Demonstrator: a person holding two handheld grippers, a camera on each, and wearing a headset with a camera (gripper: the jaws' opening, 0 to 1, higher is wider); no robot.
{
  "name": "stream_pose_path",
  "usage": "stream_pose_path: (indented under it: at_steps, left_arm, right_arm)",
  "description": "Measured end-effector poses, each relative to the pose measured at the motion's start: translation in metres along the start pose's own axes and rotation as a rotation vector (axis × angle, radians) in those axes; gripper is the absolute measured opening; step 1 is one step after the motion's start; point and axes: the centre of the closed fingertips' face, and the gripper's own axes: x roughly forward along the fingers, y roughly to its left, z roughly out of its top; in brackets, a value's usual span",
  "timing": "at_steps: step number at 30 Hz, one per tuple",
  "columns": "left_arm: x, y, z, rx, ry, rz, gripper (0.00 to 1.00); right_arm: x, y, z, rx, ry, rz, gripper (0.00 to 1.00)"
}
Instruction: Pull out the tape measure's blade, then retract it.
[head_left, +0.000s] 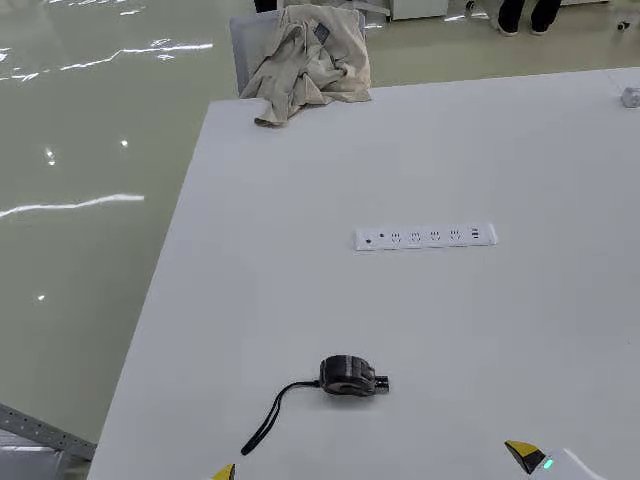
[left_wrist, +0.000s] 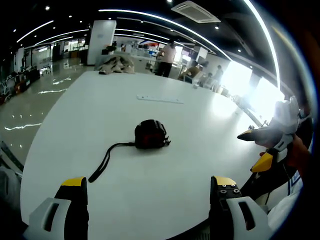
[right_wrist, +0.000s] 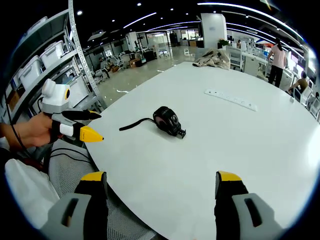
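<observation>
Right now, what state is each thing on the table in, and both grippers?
Black round tape measure: blade retracted, lying untouched.
Left gripper: fingers open, empty.
Right gripper: fingers open, empty.
White power strip: nothing plugged in.
Beige crumpled cloth: heaped at the far edge.

White table (head_left: 300, 300); glossy pale floor (head_left: 80, 150); ceiling light strips (left_wrist: 131, 13); storage shelving (right_wrist: 47, 55).
</observation>
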Motion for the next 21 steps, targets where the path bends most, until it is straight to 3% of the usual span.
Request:
stream_pose_path:
  at_steps: [21]
  left_arm:
    - [0.011, -0.001, 0.001, 0.016, 0.012, -0.01, 1.0]
  right_arm:
    - [0.012, -0.002, 0.005, -0.023, 0.008, 0.016, 0.91]
